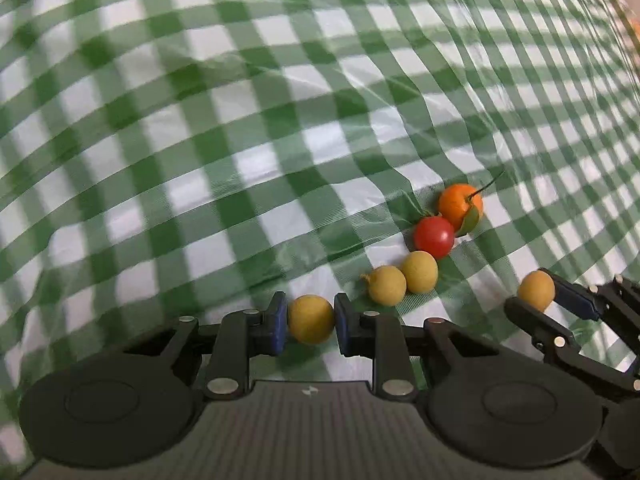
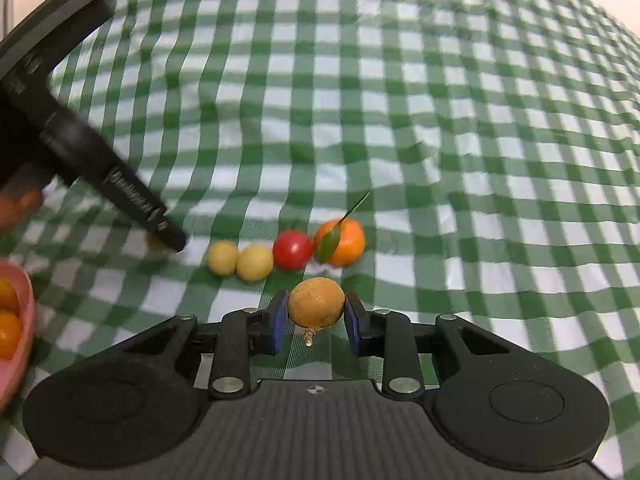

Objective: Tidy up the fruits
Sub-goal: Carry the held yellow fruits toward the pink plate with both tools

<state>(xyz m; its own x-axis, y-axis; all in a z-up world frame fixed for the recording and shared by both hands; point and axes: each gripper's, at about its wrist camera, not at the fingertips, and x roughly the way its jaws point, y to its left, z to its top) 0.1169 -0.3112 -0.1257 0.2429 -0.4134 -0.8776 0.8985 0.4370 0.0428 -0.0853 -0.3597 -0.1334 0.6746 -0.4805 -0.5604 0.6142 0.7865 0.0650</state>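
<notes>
My left gripper point(image 1: 311, 322) is shut on a yellow longan point(image 1: 311, 319) just above the checked cloth. My right gripper point(image 2: 316, 316) is shut on a brown longan point(image 2: 316, 303); it also shows in the left wrist view point(image 1: 536, 291) at the right. On the cloth lie two loose yellow longans point(image 1: 387, 285) point(image 1: 419, 272), a red cherry tomato point(image 1: 434, 237) and a small orange with a leaf point(image 1: 460, 206), in a curved row. The right wrist view shows the same row: longans point(image 2: 223, 257) point(image 2: 255, 263), tomato point(image 2: 293, 249), orange point(image 2: 340, 242).
A green and white checked tablecloth point(image 1: 240, 120) covers the table, with wrinkles. A pink bowl point(image 2: 24, 320) holding orange cherry tomatoes point(image 2: 8, 328) sits at the left edge of the right wrist view. The left gripper's black body point(image 2: 80, 140) crosses the upper left there.
</notes>
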